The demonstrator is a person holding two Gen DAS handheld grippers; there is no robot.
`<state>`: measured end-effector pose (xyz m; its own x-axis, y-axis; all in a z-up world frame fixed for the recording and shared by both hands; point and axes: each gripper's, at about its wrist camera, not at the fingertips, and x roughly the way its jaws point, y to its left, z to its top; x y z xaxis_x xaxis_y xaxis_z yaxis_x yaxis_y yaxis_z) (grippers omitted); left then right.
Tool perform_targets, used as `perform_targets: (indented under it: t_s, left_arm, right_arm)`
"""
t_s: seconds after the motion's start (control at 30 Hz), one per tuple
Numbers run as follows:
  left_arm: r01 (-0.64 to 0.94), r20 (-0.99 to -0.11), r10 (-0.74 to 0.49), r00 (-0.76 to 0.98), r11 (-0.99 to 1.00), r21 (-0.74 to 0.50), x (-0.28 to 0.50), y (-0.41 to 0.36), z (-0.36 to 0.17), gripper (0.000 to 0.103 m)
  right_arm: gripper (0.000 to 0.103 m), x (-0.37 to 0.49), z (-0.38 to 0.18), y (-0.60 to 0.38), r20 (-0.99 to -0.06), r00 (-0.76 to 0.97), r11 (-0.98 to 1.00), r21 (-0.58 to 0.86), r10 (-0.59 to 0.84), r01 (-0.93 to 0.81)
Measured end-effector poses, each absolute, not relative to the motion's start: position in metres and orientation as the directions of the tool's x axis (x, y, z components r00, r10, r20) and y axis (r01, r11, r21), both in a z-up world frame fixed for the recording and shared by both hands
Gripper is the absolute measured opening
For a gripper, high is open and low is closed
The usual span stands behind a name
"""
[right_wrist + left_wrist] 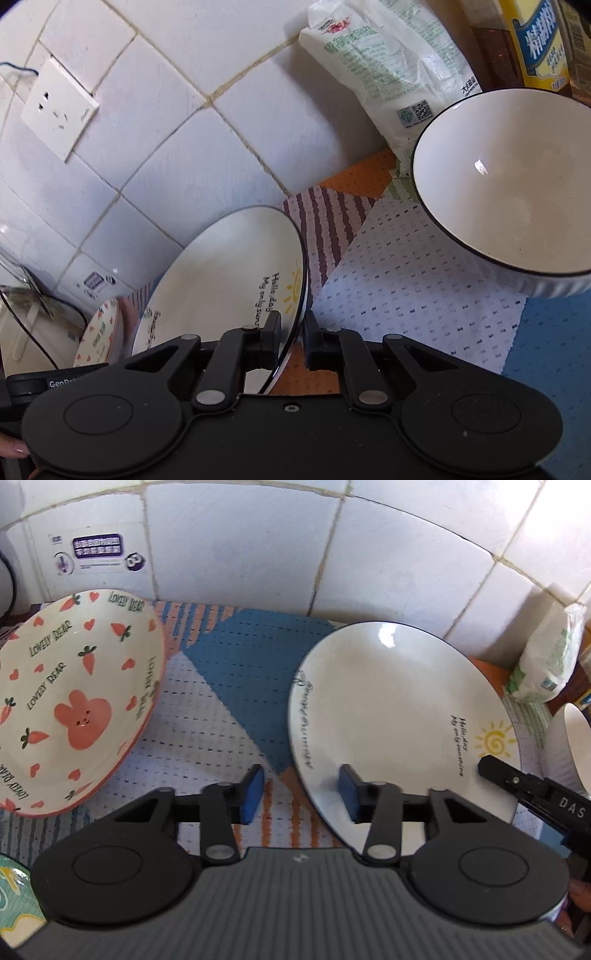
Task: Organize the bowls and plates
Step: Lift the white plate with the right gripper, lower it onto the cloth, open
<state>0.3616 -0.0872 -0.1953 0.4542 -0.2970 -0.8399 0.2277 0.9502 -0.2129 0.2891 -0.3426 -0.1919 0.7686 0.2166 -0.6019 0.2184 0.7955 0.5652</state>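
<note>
The right gripper [290, 334] is pinching the near rim of the sunshine plate [221, 273], which is lying on the mat [406, 295]; the left gripper [301, 794] is straddling the plate's opposite edge, jaws partly closed, not visibly clamping

The left gripper's [301, 794] body is covering the near rim of the sun-printed plate [399, 716]. The white bowl [517, 192] is running off the right edge of the right wrist view, the bottle's label [539, 40] off the top. The wall sticker's [96, 550] print is blurring beyond reading.
</note>
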Motion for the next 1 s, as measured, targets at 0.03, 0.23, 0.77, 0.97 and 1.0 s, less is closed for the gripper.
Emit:
perform_targets:
  t_s: [0.03, 0.23, 0.77, 0.97, 1.0]
  left_arm:
    - [0.237, -0.842, -0.305, 0.444, 0.947, -0.218, 0.362, -0.090, -0.193, 0.021]
    - [0.401, -0.826, -0.268, 0.496, 0.914, -0.056, 0.337, -0.112, -0.174, 0.023]
    - [0.499, -0.880, -0.328, 0.345, 0.858, -0.124, 0.240, -0.078, -0.143, 0.024]
    - [0.555, -0.897, -0.366, 0.248, 0.813, -0.179, 0.228, -0.069, -0.149, 0.024]
    - [0.559, -0.900, -0.368, 0.235, 0.809, -0.184, 0.226, -0.067, -0.150, 0.024]
  right_arm:
    - [0.014, 0.290, -0.191, -0.343, -0.604, 0.765, 0.792, 0.569, 0.221, 0.221]
    - [0.018, 0.286, -0.176, -0.340, -0.653, 0.727, 0.848, 0.493, 0.213, 0.194]
    - [0.021, 0.165, -0.145, -0.308, -0.675, 0.718, 0.903, 0.399, 0.172, 0.158]
    - [0.021, 0.128, -0.145, -0.290, -0.698, 0.707, 0.905, 0.367, 0.115, 0.215]
    - [0.021, 0.123, -0.146, -0.284, -0.706, 0.701, 0.907, 0.352, 0.097, 0.229]
